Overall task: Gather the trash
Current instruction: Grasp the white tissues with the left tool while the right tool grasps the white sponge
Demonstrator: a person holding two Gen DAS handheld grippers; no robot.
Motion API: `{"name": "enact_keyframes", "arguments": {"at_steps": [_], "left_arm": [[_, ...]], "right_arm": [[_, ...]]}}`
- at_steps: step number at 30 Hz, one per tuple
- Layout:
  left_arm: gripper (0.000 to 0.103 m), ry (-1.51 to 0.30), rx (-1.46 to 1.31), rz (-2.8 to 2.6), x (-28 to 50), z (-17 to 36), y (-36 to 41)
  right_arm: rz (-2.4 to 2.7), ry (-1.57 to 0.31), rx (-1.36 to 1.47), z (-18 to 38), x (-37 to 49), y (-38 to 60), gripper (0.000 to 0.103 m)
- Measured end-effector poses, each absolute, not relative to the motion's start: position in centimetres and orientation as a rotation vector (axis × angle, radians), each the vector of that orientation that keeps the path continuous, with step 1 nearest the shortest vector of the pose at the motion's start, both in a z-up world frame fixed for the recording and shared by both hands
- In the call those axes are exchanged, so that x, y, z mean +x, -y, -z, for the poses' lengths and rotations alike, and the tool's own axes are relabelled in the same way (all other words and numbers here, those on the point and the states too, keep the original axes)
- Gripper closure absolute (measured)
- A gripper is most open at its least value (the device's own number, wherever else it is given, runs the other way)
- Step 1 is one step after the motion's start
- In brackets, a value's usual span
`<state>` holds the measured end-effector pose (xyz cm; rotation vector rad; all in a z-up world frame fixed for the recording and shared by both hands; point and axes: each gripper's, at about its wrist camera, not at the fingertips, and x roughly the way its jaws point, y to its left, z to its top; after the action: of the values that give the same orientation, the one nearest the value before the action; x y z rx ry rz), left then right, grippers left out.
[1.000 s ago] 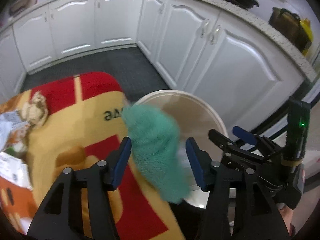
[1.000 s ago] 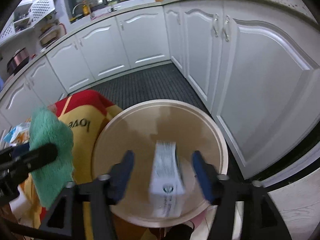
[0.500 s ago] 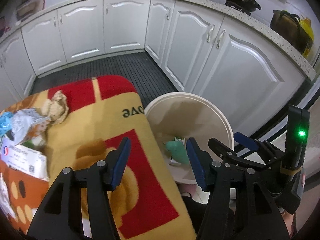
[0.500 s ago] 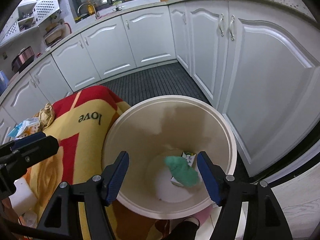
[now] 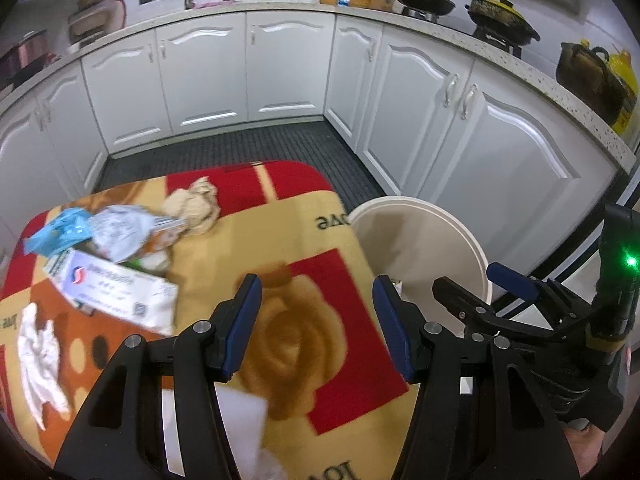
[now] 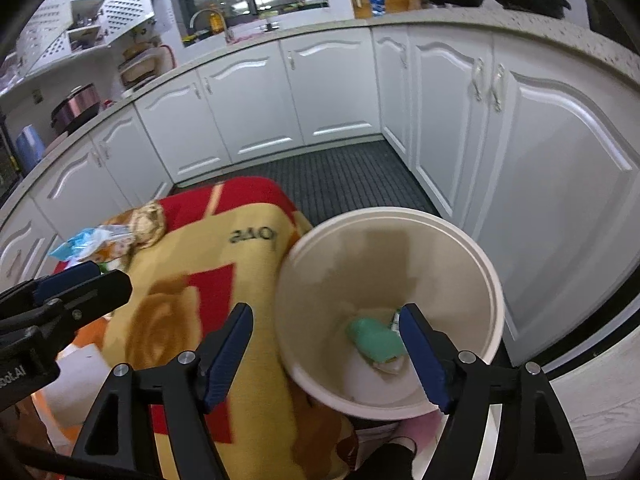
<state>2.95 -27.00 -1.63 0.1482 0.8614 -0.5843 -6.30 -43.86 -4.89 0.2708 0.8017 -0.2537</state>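
Observation:
A cream round bin (image 6: 492, 280) stands right of the table; a green cloth (image 6: 374, 340) and a small carton lie at its bottom. The bin also shows in the left wrist view (image 5: 476, 248). My left gripper (image 5: 316, 324) is open and empty above the red-and-yellow tablecloth (image 5: 312, 344). My right gripper (image 6: 326, 354) is open and empty over the bin's near left rim. Trash lies on the table's far left: a white box (image 5: 116, 288), a crumpled tan paper (image 5: 196, 204), a silver wrapper (image 5: 120, 228), a blue wrapper (image 5: 60, 232), a white tissue (image 5: 40, 356).
White kitchen cabinets (image 5: 500, 148) curve round the back and right, close behind the bin. A dark ribbed floor mat (image 6: 340, 180) lies between the cabinets and the table. Pots (image 5: 504, 16) stand on the counter.
The green cloth left my left gripper and the carton left my right gripper; both fell into the bin. Both grippers have since swung left, toward the table.

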Motion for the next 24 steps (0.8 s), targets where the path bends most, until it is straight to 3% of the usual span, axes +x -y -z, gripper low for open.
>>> {"name": "enact_keyframes", "arguments": {"at_steps": [24], "left_arm": [[0.046,-0.929,0.001,0.317,4.7,3.0,5.3]], "right_arm": [[-0.1,-0.86,0.254,3.8,-5.0,31.2,0.021]]}}
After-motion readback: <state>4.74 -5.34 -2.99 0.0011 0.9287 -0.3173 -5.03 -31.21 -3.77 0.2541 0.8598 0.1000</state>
